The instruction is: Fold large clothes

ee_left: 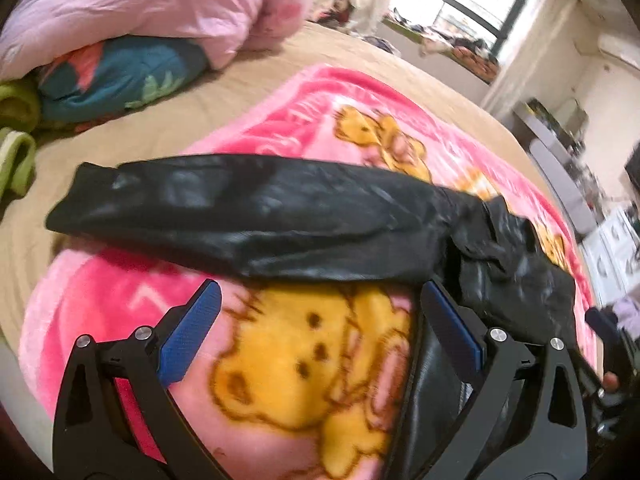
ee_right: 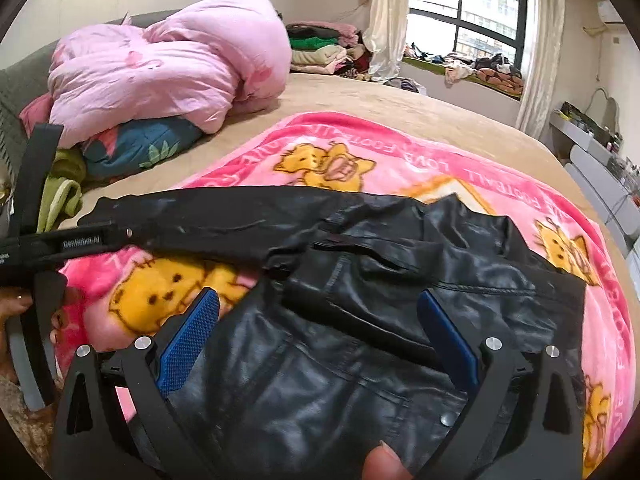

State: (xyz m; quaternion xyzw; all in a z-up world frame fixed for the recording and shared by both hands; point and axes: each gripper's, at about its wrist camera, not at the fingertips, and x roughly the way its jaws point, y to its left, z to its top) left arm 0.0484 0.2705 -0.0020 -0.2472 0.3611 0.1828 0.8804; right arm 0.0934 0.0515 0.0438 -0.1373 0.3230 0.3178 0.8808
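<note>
Left wrist view shows the left gripper (ee_left: 316, 320) with its jaws spread wide and nothing between them, poised just short of a black leather jacket (ee_left: 248, 216) that lies on a pink bear-print blanket (ee_left: 296, 352) spread over the bed (ee_left: 248, 76). One long sleeve (ee_left: 200, 204) runs crosswise just ahead of the jaws, stretched out flat, while the jacket's body bunches up beside and beyond the right-hand jaw. From the right wrist view, the right gripper (ee_right: 320, 328) also has its jaws open and empty, held over the jacket's body (ee_right: 360, 360), which fills the space between and below them; the sleeve reaches away to the left of the jaws, toward the other gripper's frame at the picture's edge. A heaped pink quilt (ee_right: 172, 64) sits well beyond the jaws at the head of the bed. By the look of it the garment is laid out but no fold is made yet, so the step in hand is most likely bringing the sleeve in. That would call for the left jaws to close on the cuff end and carry it across onto the body, with the right jaws pinning or steadying the torso so the slick leather does not slide on the blanket.
</note>
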